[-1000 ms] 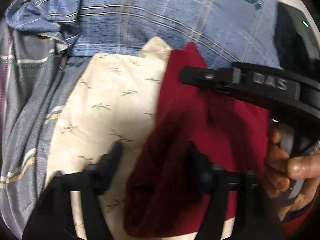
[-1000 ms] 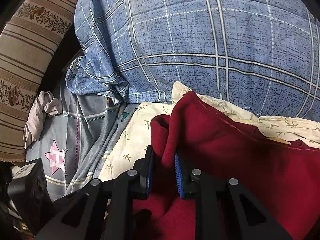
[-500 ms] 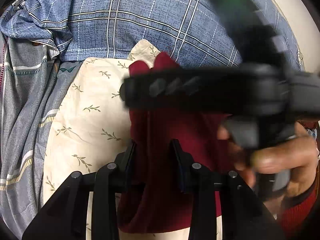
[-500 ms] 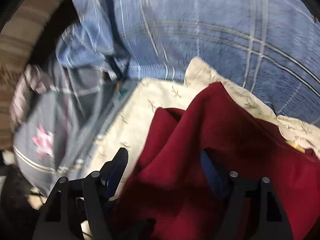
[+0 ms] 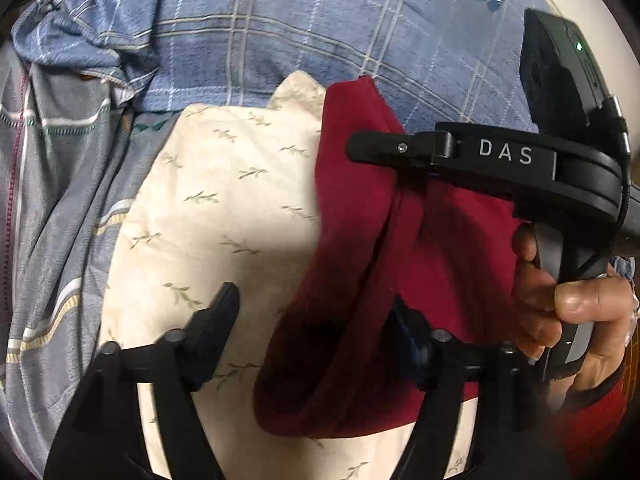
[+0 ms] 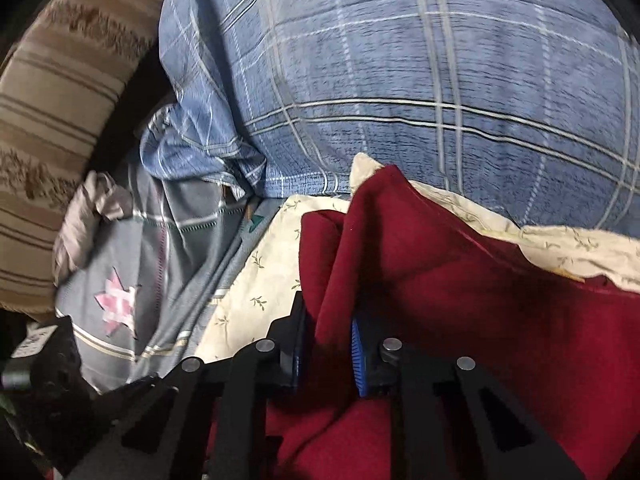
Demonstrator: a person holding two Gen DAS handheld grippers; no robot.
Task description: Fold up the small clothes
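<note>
- Your right gripper (image 6: 326, 344) is clamped on a raised fold of the dark red garment (image 6: 460, 280), and your right hand (image 5: 568, 312) grips its handle.
- Your left gripper (image 5: 316, 320) is spread wide, straddling the garment's edge.
- Half a second ago these states were reversed.
- The garment lies on the cream leaf-print cloth (image 5: 224, 200), against the blue plaid bedding (image 6: 400, 80).

A home bedroom: blue plaid bedding (image 6: 420, 80), a leaf-print pillow (image 5: 224, 208) and a striped cushion (image 6: 52, 100).
</note>
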